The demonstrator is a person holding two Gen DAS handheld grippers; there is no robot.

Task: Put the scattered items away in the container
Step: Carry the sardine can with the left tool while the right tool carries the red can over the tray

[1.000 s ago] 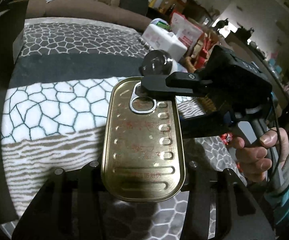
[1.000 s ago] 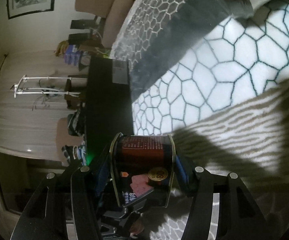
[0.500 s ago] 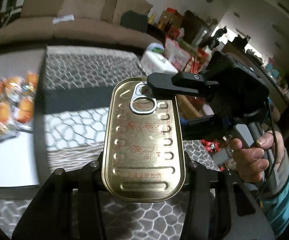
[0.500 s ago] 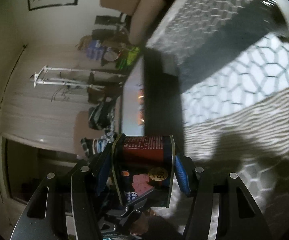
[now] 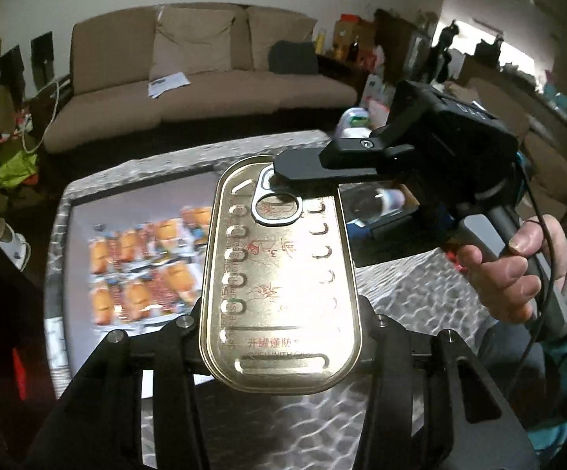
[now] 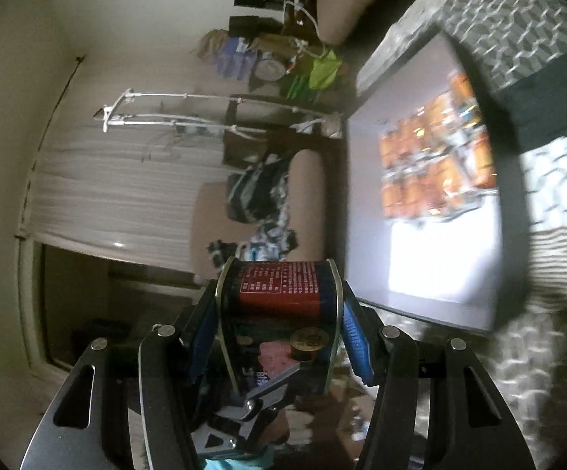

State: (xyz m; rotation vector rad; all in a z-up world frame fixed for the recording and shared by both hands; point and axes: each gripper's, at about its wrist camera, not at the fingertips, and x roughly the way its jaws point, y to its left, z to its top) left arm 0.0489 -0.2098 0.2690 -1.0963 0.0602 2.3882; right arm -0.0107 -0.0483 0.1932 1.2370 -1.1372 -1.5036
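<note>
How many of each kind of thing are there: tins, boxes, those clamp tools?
Tin can: 1, clamped by both tools
Hand-held grippers: 2, the left hand-held gripper and the right hand-held gripper
Container: 1
Orange snack packets inside it: too blurred to count
Total counted: 4

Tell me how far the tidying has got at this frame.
Done: orange snack packs already lie in the white container. In hand: one gold pull-tab tin, gripped by both left gripper and right gripper. Left: placing the tin; other scattered items are not visible.
</note>
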